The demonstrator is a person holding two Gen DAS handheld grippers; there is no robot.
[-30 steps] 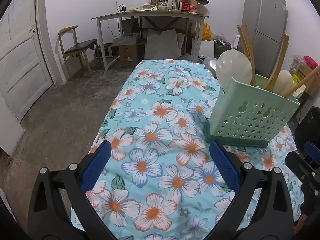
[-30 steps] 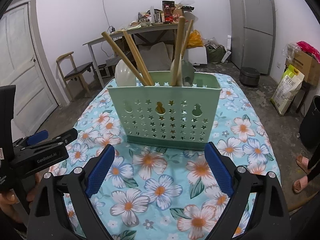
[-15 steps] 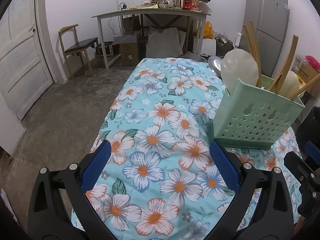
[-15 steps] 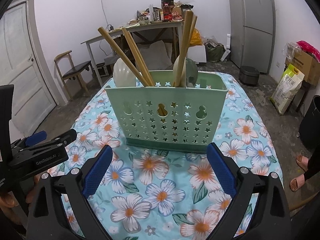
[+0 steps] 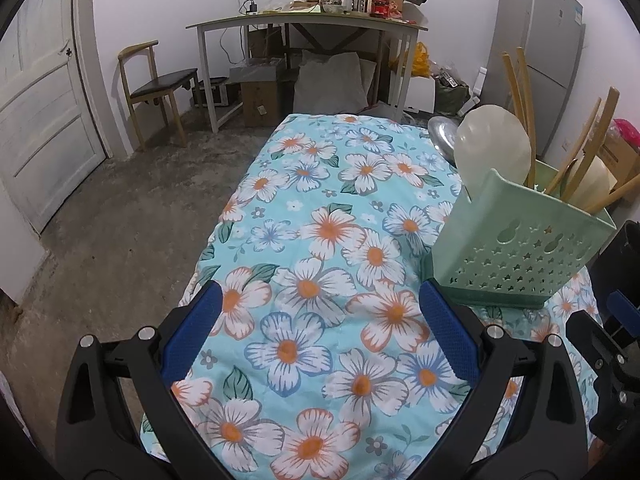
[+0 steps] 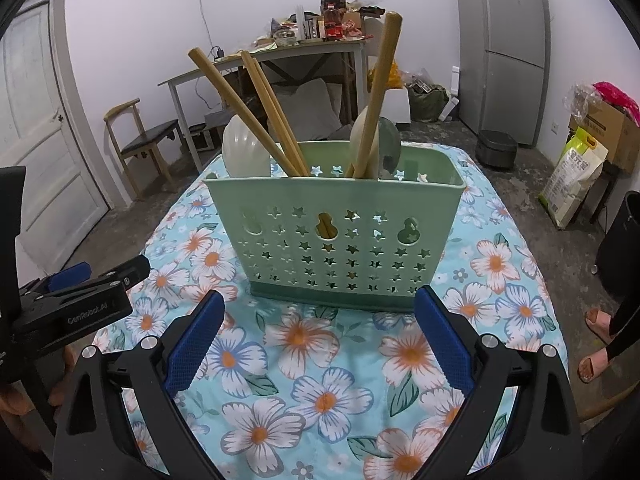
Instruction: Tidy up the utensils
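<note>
A pale green utensil caddy (image 6: 334,240) with star cut-outs stands on the flowered tablecloth (image 6: 320,364), straight ahead of my right gripper (image 6: 318,336), which is open and empty. Wooden chopsticks (image 6: 256,108), a wooden handle (image 6: 378,92) and pale spoons (image 6: 242,150) stick up out of it. In the left wrist view the caddy (image 5: 516,256) is at the right, just beyond the right fingertip of my left gripper (image 5: 318,330), also open and empty. The left gripper's body (image 6: 76,304) shows at the left of the right wrist view.
A cluttered desk (image 5: 312,20), a wooden chair (image 5: 156,88) and a grey fridge (image 6: 504,48) stand behind the table. A door (image 5: 40,120) is at the left. A person's sandalled feet (image 6: 596,340) are at the right table edge, near a rice bag (image 6: 572,178).
My right gripper has drawn closer to the caddy, which now looks larger. In the left wrist view the caddy has slid a little to the right. Both grippers stay open.
</note>
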